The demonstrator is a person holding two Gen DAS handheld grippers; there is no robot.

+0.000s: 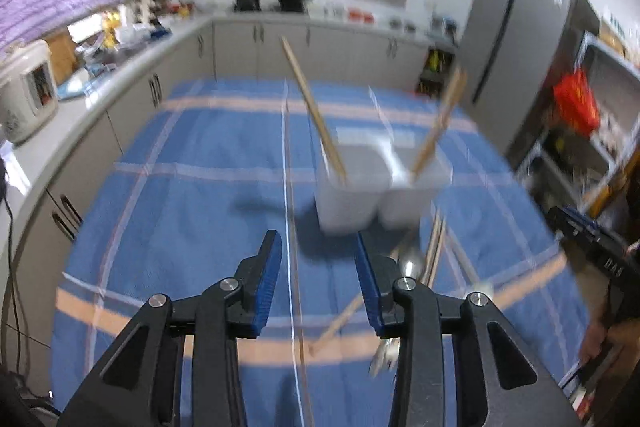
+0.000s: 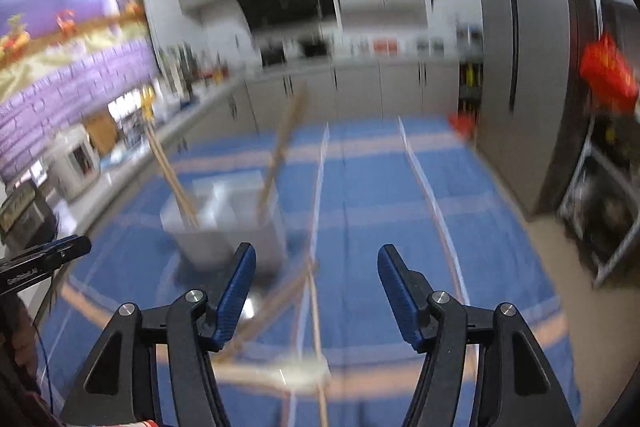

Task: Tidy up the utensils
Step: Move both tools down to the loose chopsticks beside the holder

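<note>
A white two-compartment holder (image 1: 348, 195) stands on the blue checked tablecloth (image 1: 180, 187), with wooden chopsticks (image 1: 316, 115) leaning in its left bin and more chopsticks (image 1: 440, 123) in its right bin. Loose chopsticks (image 1: 434, 251) and a metal spoon (image 1: 412, 263) lie in front of it. My left gripper (image 1: 317, 241) hovers open and empty just before the holder. In the right wrist view the holder (image 2: 224, 223) is at left, and loose chopsticks (image 2: 280, 303) cross a blurred spoon (image 2: 296, 371) below my open, empty right gripper (image 2: 317, 253).
A kitchen counter with a rice cooker (image 1: 28, 95) runs along the left. A grey fridge (image 1: 500, 39) and a shelf with a red bag (image 1: 576, 103) stand at the right. The other gripper (image 1: 592, 247) shows at the right edge. Both views are motion-blurred.
</note>
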